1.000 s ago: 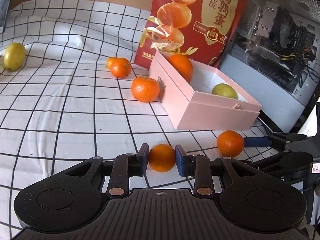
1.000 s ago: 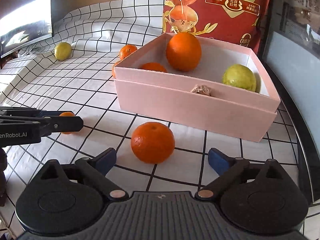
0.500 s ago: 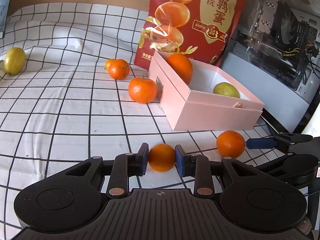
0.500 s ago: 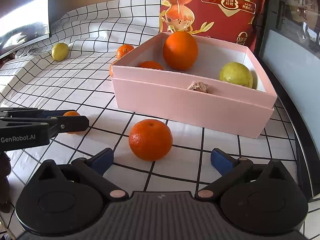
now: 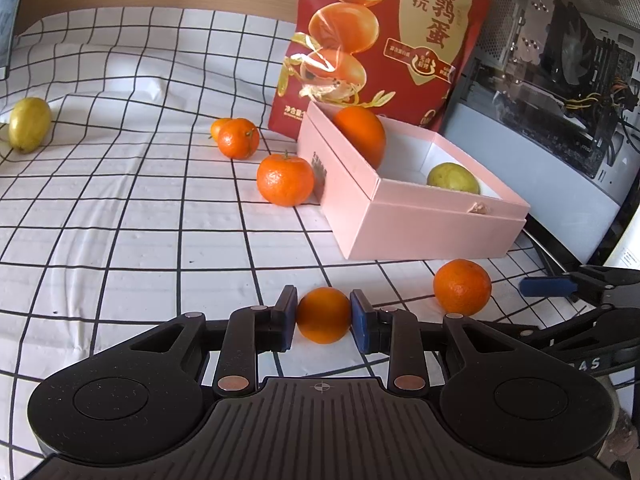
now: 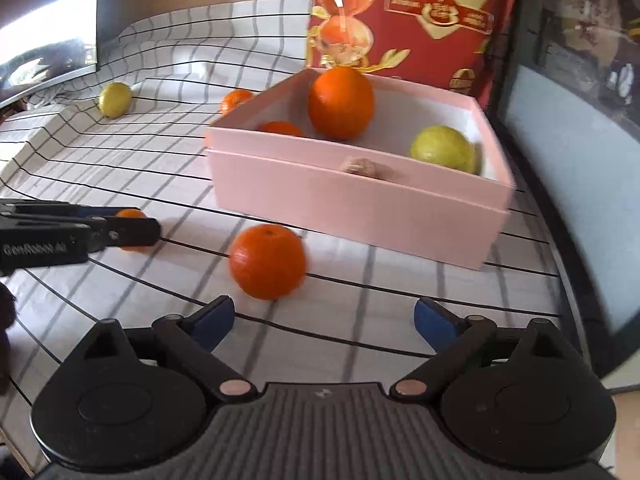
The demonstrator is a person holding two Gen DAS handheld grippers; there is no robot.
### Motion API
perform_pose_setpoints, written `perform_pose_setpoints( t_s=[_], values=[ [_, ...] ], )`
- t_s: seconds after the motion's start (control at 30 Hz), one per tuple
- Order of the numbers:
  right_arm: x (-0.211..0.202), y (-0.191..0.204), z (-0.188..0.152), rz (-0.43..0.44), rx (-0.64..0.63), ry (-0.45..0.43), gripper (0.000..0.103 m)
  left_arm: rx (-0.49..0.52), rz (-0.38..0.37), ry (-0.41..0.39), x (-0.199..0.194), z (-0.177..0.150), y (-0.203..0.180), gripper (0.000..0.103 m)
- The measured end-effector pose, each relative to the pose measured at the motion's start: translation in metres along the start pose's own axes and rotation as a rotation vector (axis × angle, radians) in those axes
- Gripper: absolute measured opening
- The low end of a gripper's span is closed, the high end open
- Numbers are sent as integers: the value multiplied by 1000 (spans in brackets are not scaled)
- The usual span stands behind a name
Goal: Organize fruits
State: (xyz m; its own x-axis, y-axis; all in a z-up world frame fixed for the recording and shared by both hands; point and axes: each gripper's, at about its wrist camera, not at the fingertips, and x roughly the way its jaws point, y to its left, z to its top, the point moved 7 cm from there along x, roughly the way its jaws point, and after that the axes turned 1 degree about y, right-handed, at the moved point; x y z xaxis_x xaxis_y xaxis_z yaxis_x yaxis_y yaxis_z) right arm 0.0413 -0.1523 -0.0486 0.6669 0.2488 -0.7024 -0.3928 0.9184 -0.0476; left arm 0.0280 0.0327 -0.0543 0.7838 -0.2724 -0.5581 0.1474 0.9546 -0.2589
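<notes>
Fruit partly boxed: your left gripper (image 5: 323,315) pinches a small mandarin (image 5: 323,314), right gripper (image 6: 324,320) jaws wide, closing, empty, with loose mandarins left outside pink box (image 5: 432,228).

— How's the light?
— Bright daylight; soft shadows under the fruit on the checked cloth (image 5: 120,208), glare on the red bag (image 5: 384,40).
— Sharpness?
— Left view is crisp. Right view is smeared by motion blur, the pink box (image 6: 360,200) included. Both bend at the edges.
</notes>
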Motion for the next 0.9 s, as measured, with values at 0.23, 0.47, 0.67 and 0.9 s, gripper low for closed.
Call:
perform_pose_setpoints(
  t_s=[0.23, 0.47, 0.67, 0.9],
  values=[
    [-10, -24, -9, -24, 36, -4, 95, 2, 1, 0, 0, 0, 0, 33],
    [-9, -4, -1, 48, 7, -23, 91, 4, 9, -1, 0, -1, 2, 33],
    [8, 23, 16, 63, -19, -16, 80, -7, 2, -2, 0, -1, 1, 33],
    [19, 35, 26, 69, -25, 1, 48, -16, -2, -2, 0, -1, 1, 33]
  ],
)
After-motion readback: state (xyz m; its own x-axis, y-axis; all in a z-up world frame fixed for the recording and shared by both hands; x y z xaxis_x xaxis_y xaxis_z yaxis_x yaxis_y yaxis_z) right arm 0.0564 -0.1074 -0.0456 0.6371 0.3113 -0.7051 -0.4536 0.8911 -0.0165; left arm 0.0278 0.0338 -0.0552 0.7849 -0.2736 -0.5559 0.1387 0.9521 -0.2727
